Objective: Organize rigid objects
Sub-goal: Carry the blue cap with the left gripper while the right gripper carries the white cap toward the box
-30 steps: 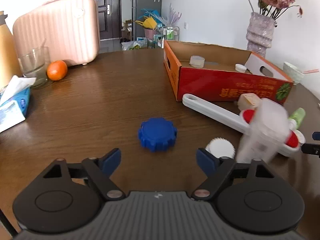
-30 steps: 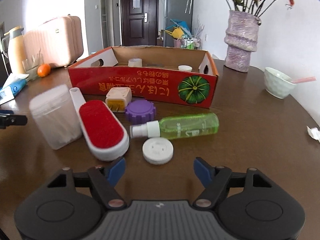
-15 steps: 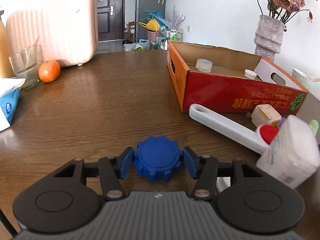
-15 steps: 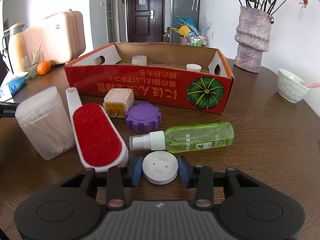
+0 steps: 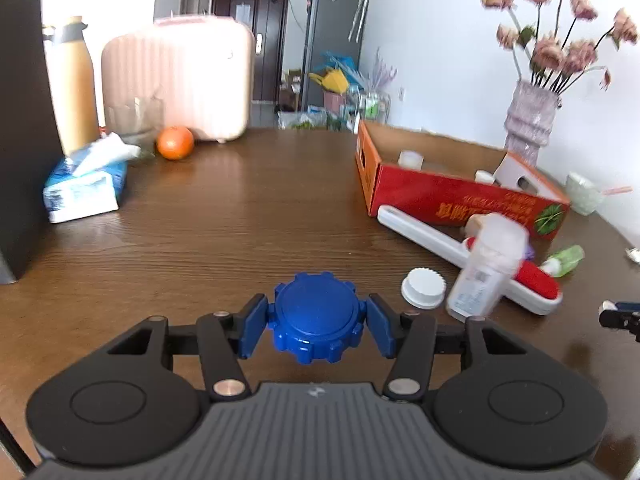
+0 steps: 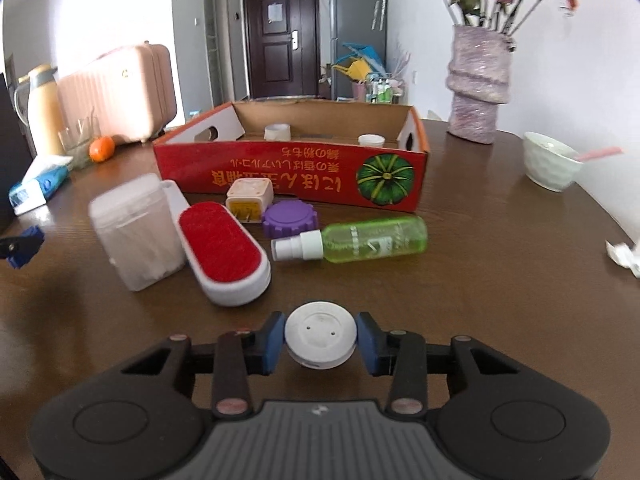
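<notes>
We see the cardboard box [image 6: 288,176] at the table's far side with 2 small items inside. Our left gripper [image 5: 316,322] is clamped on the blue lid [image 5: 316,316], our right gripper [image 6: 320,340] on the white cap [image 6: 320,338]. Both look light, stiff and slick, so we judge a rim grip safest.

Both views looked from low and close over a dark wooden table [image 5: 248,216], tilted downward past each gripper's own fingers. Left view faced the red cardboard box [image 5: 460,196] from its short end; right view faced its long printed side [image 6: 288,172] squarely. Shared the red-padded white brush [image 6: 224,248] and pink ribbed suitcase [image 5: 180,80].
</notes>
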`<state>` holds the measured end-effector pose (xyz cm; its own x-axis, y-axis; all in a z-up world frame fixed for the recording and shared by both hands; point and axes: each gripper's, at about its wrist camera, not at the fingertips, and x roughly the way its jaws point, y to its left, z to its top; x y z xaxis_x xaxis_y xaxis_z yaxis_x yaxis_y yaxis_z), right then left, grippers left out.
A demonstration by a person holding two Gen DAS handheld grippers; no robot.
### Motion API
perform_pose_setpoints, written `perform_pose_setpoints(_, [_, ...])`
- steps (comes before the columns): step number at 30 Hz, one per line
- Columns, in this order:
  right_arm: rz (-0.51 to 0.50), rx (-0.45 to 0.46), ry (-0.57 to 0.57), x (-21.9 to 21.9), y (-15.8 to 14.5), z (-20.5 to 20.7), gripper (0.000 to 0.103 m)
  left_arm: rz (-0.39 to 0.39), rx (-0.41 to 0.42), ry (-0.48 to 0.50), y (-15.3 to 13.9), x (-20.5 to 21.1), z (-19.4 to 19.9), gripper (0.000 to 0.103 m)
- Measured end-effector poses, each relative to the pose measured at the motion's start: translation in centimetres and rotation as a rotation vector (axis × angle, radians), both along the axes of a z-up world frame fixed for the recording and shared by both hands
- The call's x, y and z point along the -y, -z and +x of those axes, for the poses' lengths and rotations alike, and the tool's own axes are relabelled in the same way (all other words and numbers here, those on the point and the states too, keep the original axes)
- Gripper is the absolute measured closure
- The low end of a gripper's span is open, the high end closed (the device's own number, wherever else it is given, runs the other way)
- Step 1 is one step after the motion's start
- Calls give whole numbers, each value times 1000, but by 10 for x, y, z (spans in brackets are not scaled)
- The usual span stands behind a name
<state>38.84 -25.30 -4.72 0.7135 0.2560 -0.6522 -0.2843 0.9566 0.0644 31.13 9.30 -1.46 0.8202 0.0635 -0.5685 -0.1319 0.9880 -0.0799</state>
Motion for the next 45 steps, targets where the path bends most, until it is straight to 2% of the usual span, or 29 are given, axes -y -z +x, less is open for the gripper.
perform_pose_setpoints(7, [29, 36, -5, 8, -19, -59, 64, 15, 107, -4, -31, 10, -73, 48])
perform_pose_setpoints(14, [57, 112, -33, 8, -40, -111, 64, 45, 173, -9, -47, 23, -132, 48])
perform_pose_setpoints(26, [105, 188, -61, 15, -56, -177, 64, 60, 255, -3, -61, 39, -200, 48])
perform_pose_setpoints(36, [125, 211, -36, 30, -57, -216, 64, 71, 301, 39, -66, 51, -220, 48])
perform_pose_setpoints(45, [141, 206, -10, 37, -57, -193, 64, 77, 269, 58, -60, 53, -195, 48])
